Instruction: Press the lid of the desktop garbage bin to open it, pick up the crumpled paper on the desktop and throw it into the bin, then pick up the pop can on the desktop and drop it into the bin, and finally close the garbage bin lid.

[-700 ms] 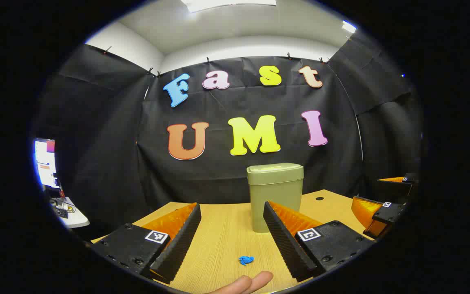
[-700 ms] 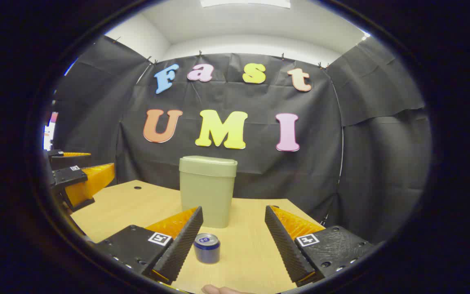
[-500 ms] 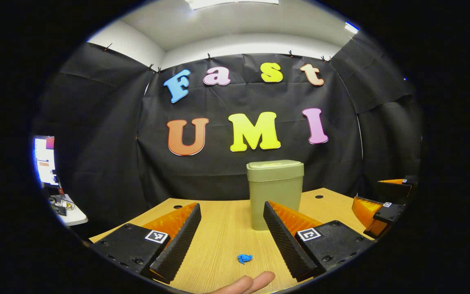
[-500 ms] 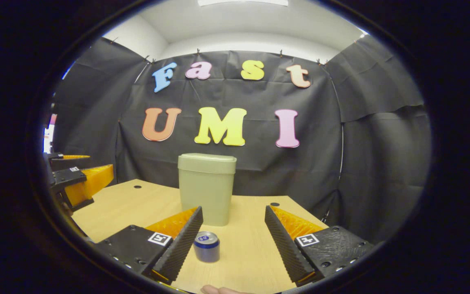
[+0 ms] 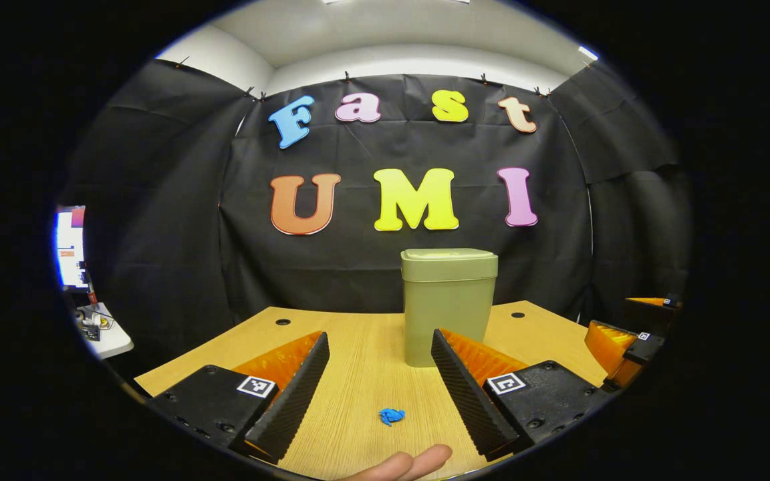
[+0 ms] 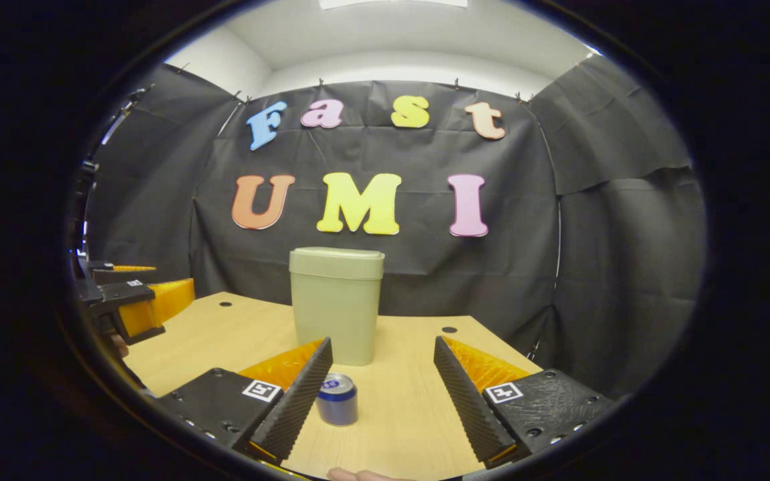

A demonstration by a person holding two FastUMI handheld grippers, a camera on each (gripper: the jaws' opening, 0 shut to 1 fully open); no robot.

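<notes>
An olive-green bin (image 5: 448,307) with its lid down stands upright on the wooden desk (image 5: 358,374), also seen as the bin (image 6: 336,304) in the right gripper view. A small blue crumpled paper (image 5: 392,416) lies on the desk just ahead of my left gripper (image 5: 379,364), which is open and empty. A pop can (image 6: 337,399) stands upright by the left finger of my right gripper (image 6: 382,361), open and holding nothing. The right gripper (image 5: 625,341) appears at the far right of the left gripper view; the left gripper (image 6: 134,300) sits at the left edge of the right gripper view.
Black cloth walls close the booth behind the desk. A monitor (image 5: 69,247) and a small white table (image 5: 101,334) stand off to the left. Cable holes (image 5: 283,322) (image 6: 449,330) mark the desk top. A fingertip (image 5: 402,464) shows at the bottom edge.
Both cameras have tilted down a little and risen, so the bin and wall sit higher in view. The paper, can and bin have not moved; both grippers stay open.
</notes>
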